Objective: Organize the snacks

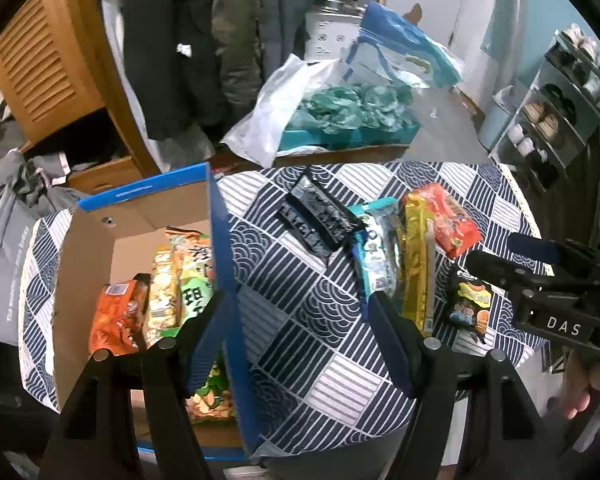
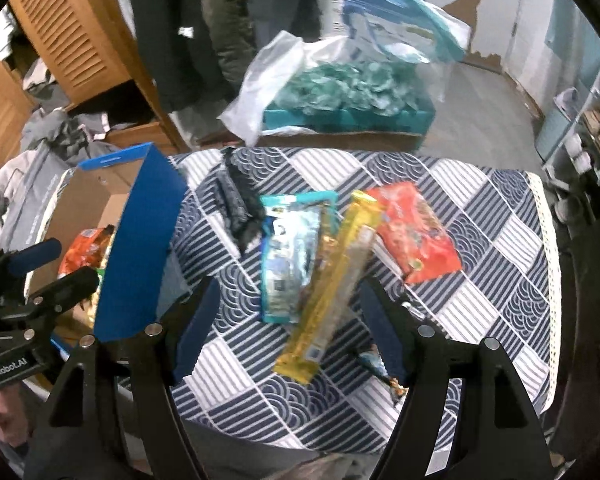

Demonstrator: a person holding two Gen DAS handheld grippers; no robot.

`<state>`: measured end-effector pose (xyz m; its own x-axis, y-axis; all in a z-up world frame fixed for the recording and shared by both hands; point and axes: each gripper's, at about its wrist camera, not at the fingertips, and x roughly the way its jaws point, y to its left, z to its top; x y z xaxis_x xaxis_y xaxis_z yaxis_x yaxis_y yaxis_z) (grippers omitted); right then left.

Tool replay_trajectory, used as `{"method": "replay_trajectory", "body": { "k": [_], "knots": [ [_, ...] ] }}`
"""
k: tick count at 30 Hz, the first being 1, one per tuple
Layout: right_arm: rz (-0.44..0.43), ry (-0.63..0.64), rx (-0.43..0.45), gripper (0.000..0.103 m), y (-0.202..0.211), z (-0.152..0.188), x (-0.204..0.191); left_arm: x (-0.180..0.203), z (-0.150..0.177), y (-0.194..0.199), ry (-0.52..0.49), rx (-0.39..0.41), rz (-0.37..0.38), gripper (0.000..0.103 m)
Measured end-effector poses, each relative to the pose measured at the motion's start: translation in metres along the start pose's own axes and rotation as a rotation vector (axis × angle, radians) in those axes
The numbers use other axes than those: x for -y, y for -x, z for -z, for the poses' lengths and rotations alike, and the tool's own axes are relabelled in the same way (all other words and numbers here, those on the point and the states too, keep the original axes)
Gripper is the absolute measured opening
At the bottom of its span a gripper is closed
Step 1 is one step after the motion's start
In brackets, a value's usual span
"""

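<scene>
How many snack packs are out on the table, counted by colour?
Black: 2, a long black pack and a small black pack
Light blue: 1, the blue pack
Yellow: 1, the yellow pack
Orange-red: 1, the orange pack
Total: 5 on the tablecloth

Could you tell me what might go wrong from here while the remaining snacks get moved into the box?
1. The yellow packet overlaps the teal packet, so a grab by the right gripper might drag both.
2. The cardboard box's tall blue flap stands beside the left gripper and could be knocked.
3. The small dark packet lies near the table edge and could slide off.
</scene>
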<state>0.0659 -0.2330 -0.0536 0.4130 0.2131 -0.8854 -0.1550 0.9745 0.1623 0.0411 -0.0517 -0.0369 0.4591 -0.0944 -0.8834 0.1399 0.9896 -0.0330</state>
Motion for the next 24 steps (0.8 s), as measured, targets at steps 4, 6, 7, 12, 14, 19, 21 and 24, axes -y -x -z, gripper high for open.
{"method": "replay_trajectory", "body": {
  "k": [4, 6, 7, 12, 14, 19, 21, 24],
  "knots": [
    [0.009, -0.031, -0.001, 0.074, 0.001, 0.004, 0.018, 0.016, -0.004, -0.005, -0.026, -0.002, -0.004, 0.076],
    [0.016, -0.048, -0.003, 0.075, 0.000, 0.006, 0.027, 0.024, -0.004, -0.009, -0.043, -0.008, -0.008, 0.076],
    [0.019, -0.054, -0.004, 0.075, -0.001, 0.007, 0.031, 0.029, -0.004, -0.013, -0.056, -0.016, -0.010, 0.076],
    [0.047, -0.097, -0.018, 0.075, -0.006, 0.011, 0.055, 0.046, -0.001, -0.028, -0.086, -0.053, -0.016, 0.076],
    [0.060, -0.120, -0.028, 0.075, -0.009, 0.014, 0.066, 0.052, -0.001, -0.036, -0.094, -0.064, -0.018, 0.076],
    [0.083, -0.173, -0.060, 0.075, -0.020, 0.020, 0.088, 0.066, 0.000, -0.054, -0.106, -0.089, -0.018, 0.076],
    [0.087, -0.189, -0.077, 0.075, -0.026, 0.023, 0.094, 0.072, -0.002, -0.063, -0.112, -0.103, -0.024, 0.076],
    [0.106, -0.208, -0.115, 0.075, -0.041, 0.029, 0.102, 0.080, -0.005, -0.077, -0.115, -0.115, -0.031, 0.076]
  ]
}}
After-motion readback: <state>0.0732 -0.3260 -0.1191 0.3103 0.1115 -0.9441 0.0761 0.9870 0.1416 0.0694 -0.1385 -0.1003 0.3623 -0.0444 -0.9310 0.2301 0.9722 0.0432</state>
